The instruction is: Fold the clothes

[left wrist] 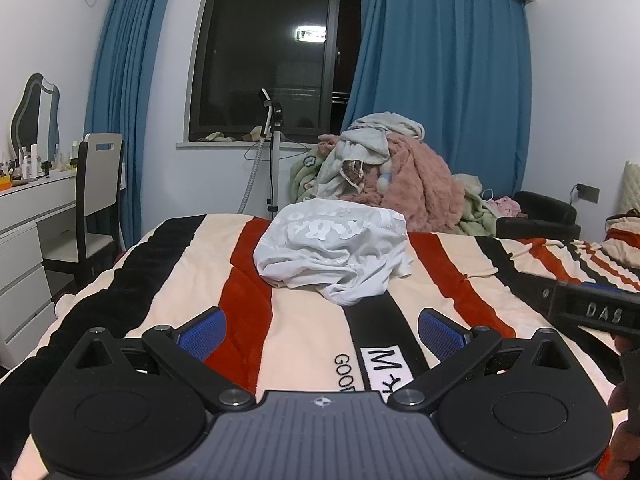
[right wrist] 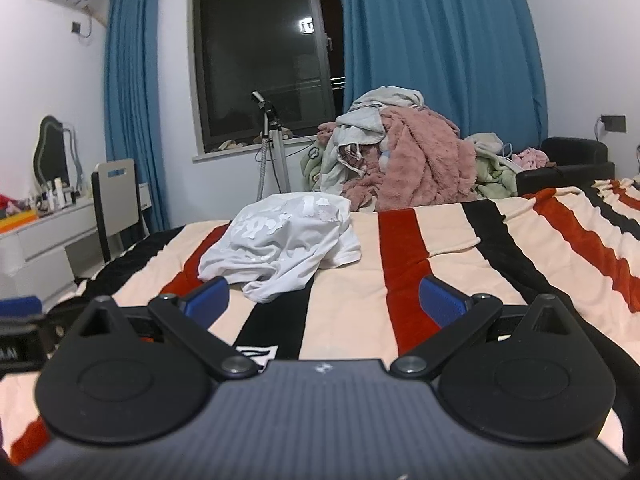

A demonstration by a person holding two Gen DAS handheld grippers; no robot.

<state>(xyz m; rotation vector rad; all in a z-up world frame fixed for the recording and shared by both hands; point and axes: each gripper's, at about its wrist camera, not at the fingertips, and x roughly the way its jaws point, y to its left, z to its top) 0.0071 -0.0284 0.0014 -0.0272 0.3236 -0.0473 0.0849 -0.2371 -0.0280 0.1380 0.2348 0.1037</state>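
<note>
Your left gripper (left wrist: 322,334) and right gripper (right wrist: 324,300) hung wide-jawed before the crumpled white shirt (left wrist: 334,254), where a blind pinch risked catching the striped blanket (left wrist: 248,304) too.

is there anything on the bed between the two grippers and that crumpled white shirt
Nothing visible. Only bare striped blanket lies between the open left gripper and the white shirt, and the same holds for the open right gripper in its view. The clothes pile sits behind the shirt, beyond the bed.
</note>
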